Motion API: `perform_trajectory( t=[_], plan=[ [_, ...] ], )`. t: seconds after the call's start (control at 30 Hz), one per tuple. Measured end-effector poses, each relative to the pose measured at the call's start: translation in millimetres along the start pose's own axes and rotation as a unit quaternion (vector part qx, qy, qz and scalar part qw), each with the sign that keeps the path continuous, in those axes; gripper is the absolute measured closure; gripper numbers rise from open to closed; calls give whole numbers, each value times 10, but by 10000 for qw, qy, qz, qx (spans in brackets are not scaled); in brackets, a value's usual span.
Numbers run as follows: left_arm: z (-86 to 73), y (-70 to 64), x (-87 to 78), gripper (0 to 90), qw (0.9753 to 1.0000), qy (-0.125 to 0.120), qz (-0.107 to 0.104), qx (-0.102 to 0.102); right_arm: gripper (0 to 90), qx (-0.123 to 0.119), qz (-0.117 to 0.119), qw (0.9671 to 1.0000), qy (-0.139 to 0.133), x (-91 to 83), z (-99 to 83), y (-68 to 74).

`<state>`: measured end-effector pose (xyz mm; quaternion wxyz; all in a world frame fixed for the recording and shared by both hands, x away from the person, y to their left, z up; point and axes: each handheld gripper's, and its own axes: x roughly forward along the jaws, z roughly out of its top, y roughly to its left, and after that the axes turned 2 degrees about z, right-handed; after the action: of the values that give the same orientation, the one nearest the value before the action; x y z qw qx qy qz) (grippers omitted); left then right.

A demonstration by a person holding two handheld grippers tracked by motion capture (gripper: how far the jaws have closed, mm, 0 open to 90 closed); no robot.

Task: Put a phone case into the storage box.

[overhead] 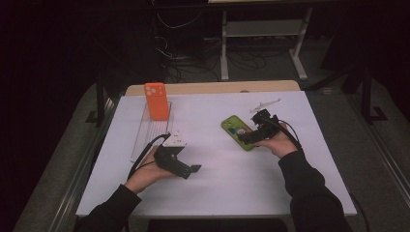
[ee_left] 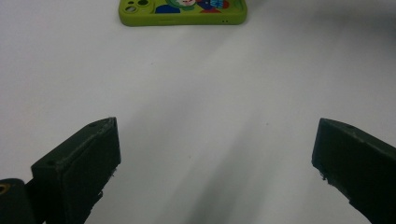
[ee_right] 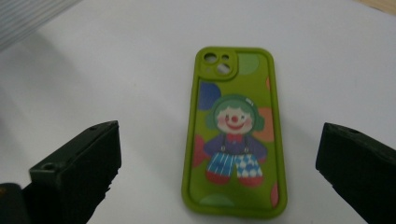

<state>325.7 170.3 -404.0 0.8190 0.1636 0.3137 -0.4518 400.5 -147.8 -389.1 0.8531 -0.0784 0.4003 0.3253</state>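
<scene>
We see a green phone case point(ee_right: 235, 133) lying flat on the white table point(overhead: 212, 159), back side up. It is a lime, rounded-cornered case with a camera cutout at one end and a printed clown: green hair, red nose, blue braces, checked trousers, with coloured dots around it. In the high view it lies right of centre point(overhead: 238, 132), set at a slant. In the left gripper view its long edge point(ee_left: 183, 11) shows at the top.

Dark surroundings, bright table, soft shadows
</scene>
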Motion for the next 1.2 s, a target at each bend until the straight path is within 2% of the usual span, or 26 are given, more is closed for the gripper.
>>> perform_trajectory(
  t=[0.2, 0.57, 0.67, 0.7, 0.83, 0.87, 1.0, 1.2],
  plan=[
    [0, -4, -1, 6, 10000, -3, -15, -35, 0, 90, -91, 9998, 143, 157, 136, -88],
    [3, -1, 3, 6, 10000, -7, -13, -38, 0, 231, -79, 9996, 115, 188, 242, -184],
    [4, 3, 1, 6, 10000, 31, -4, -7, 0, 161, -133, 9995, 257, 252, 208, -222],
    [4, 3, 1, 6, 10000, 30, -6, -11, 0, 243, -114, 9990, 347, 279, 192, -223],
    [3, -3, 5, 6, 10000, -12, -13, -63, 0, 273, -97, 9976, 630, 400, 125, -234],
    [4, 3, 1, 6, 10000, 18, -12, -21, 0, 238, -100, 9973, 688, 429, 107, -234],
    [3, -3, 4, 6, 10000, -19, -16, -73, 0, 167, -26, 9952, 960, 521, 55, -210],
    [3, 1, 3, 6, 10000, 8, -7, -32, 46, 13, -39, 9922, 1242, 598, 7, -180]
  ],
)
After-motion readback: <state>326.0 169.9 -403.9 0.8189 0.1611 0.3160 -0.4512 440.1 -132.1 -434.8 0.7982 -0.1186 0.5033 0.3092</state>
